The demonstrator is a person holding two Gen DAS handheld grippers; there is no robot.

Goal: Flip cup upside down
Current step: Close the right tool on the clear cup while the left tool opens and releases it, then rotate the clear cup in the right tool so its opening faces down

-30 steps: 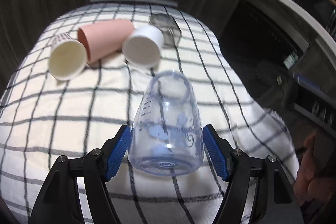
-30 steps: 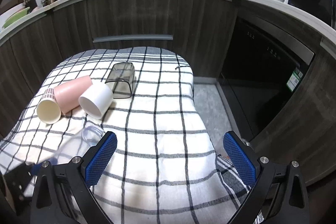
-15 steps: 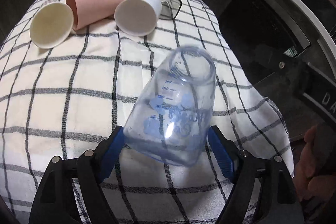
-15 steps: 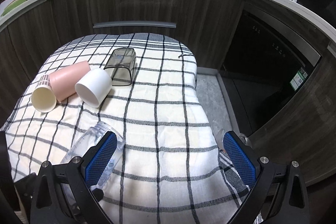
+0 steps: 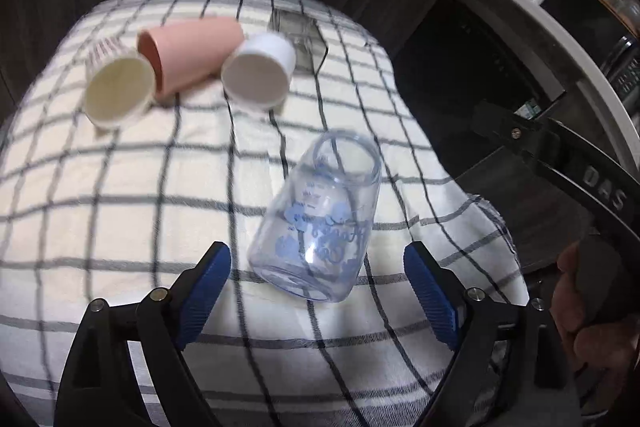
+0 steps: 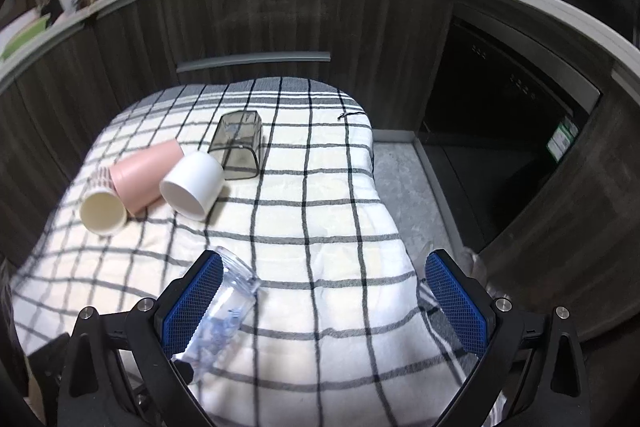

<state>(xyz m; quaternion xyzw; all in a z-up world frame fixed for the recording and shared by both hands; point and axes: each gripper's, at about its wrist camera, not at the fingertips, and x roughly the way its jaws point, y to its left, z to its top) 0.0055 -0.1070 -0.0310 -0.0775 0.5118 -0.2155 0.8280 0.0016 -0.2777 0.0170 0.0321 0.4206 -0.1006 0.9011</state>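
Observation:
A clear plastic cup with blue print (image 5: pixel 320 227) lies on its side on the checked cloth (image 5: pixel 120 187), mouth pointing away from me. My left gripper (image 5: pixel 318 287) is open, its blue pads apart on either side of the cup's base, not touching it. The same cup shows in the right wrist view (image 6: pixel 224 311), partly behind the left finger of my right gripper (image 6: pixel 332 303), which is open and empty above the cloth's near edge.
A cream paper cup (image 5: pixel 120 93), a pink cup (image 5: pixel 192 55) and a white cup (image 5: pixel 258 73) lie on their sides at the back left. A smoky clear cup (image 6: pixel 238 145) lies behind them. The cloth drops off at right to the floor (image 6: pixel 404 179). Dark cabinets (image 6: pixel 280 27) stand behind.
My left gripper has opened and let go of the clear cup, which now lies tilted on the cloth. The right gripper has moved closer to the cup.

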